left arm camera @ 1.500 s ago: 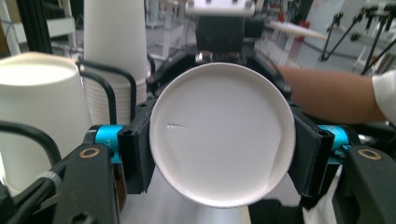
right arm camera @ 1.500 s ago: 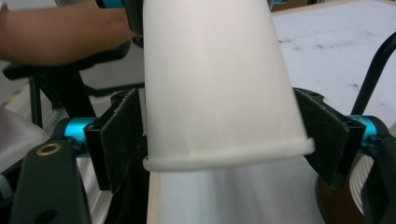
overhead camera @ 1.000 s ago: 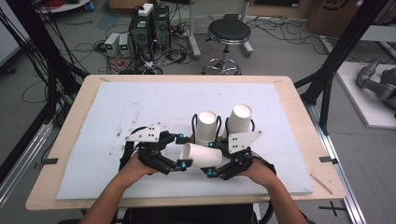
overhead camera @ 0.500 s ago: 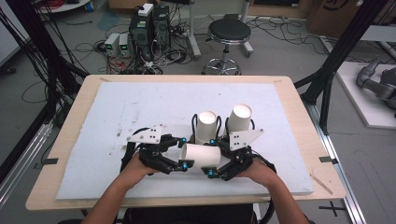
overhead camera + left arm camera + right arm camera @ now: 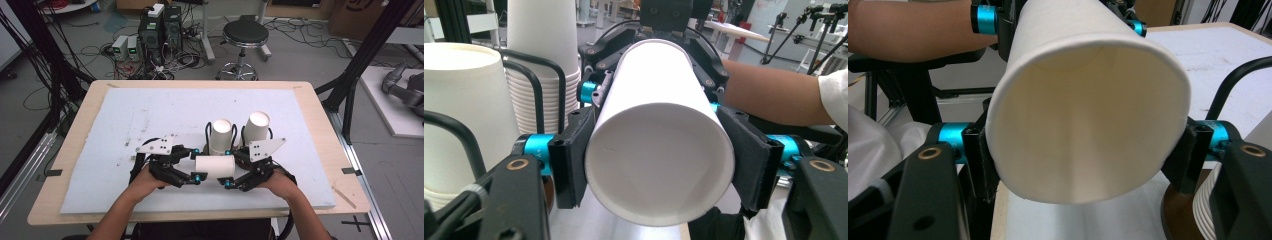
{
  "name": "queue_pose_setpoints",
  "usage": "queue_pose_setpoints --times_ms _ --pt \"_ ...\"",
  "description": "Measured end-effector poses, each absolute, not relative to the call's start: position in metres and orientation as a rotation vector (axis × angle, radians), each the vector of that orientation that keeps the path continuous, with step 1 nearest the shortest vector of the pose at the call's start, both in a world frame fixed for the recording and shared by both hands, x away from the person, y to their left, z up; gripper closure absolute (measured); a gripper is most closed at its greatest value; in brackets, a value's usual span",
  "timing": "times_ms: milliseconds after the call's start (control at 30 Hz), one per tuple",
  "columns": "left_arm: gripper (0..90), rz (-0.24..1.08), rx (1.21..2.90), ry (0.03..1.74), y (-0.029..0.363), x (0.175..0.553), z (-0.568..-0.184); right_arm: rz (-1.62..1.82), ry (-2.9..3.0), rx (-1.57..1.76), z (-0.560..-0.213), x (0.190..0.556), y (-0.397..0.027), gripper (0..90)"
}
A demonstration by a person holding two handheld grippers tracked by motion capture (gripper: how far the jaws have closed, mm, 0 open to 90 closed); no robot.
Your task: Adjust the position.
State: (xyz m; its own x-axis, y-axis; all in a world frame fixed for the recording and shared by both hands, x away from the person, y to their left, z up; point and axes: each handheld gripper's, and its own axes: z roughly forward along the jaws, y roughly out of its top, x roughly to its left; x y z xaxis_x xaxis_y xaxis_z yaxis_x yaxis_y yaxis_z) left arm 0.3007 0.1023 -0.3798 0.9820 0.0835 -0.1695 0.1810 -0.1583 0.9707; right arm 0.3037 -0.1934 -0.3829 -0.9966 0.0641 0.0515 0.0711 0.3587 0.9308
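Cables, computer boxes and a round stool (image 5: 245,32) crowded the floor behind the table (image 5: 80,130), whose top was covered by a pale blue mat (image 5: 150,115). Near its front edge a person's two forearms came in, each hand on a gripper. Between them a white paper cup (image 5: 215,167) lay on its side, lifted just off the mat and bridging the two tools.

The left gripper (image 5: 196,164) had the cup's narrow bottom end between its jaws; in the left gripper view the closed base (image 5: 659,162) faced the camera with a black pad touching each side. Those jaws had just been opening a little after a tight squeeze, yet the pads were touching the cup's sides.

The right gripper (image 5: 231,169) held the wide mouth end. In the right gripper view the open rim (image 5: 1088,120) sat between the pads, both pressed against its wall, jaws spread wide around it.

Just behind the grippers stood two stacks (image 5: 221,136) (image 5: 256,128) of cups in black wire holders, near the held cup but apart from it.
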Motion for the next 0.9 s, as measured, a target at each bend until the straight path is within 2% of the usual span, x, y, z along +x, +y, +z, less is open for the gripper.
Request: queue_pose_setpoints --times_ms 67,200,267,367,500,567,633,700,733,833,867,900 --pt "27.0 -0.085 1.743 0.200 0.1026 0.3010 -0.3793 -1.769 -2.583 -0.127 -0.3831 0.3033 -0.1930 32.4" --pt "26.8 -0.092 1.748 0.198 0.1039 0.3015 -0.3795 -1.748 -2.602 -0.113 -0.3828 0.3027 -0.1928 33.2" --pt "34.3 -0.110 1.770 0.160 0.1029 0.3007 -0.3810 -1.742 -2.610 -0.107 -0.3823 0.3024 -0.1925 33.5" --pt "36.0 -0.112 1.788 0.149 0.1014 0.3002 -0.3823 -1.732 -2.608 -0.095 -0.3812 0.3024 -0.1930 33.6" --pt "36.0 -0.111 1.773 0.144 0.1019 0.3009 -0.3831 -1.735 -2.582 -0.130 -0.3812 0.3023 -0.1927 29.3" --pt "35.8 -0.104 1.748 0.145 0.1028 0.3012 -0.3832 -1.753 -2.530 -0.177 -0.3812 0.3027 -0.1924 21.3" --pt "35.9 -0.109 1.734 0.146 0.1031 0.3012 -0.3832 -1.785 -2.480 -0.202 -0.3818 0.3033 -0.1930 20.8" --pt "35.8 -0.117 1.726 0.146 0.1036 0.3013 -0.3831 -1.790 -2.470 -0.214 -0.3819 0.3036 -0.1938 21.5" --pt "36.0 -0.108 1.743 0.144 0.1030 0.3015 -0.3844 -1.795 -2.477 -0.199 -0.3811 0.3044 -0.1951 28.8" --pt "35.2 -0.116 1.754 0.159 0.1016 0.3011 -0.3869 -1.802 -2.498 -0.176 -0.3800 0.3046 -0.1967 32.2" --pt "33.3 -0.085 1.772 0.179 0.0996 0.3004 -0.3880 -1.797 -2.509 -0.175 -0.3800 0.3045 -0.1966 33.0" --pt "26.8 -0.085 1.772 0.179 0.0996 0.3004 -0.3880 -1.797 -2.509 -0.175 -0.3800 0.3045 -0.1966 33.0"
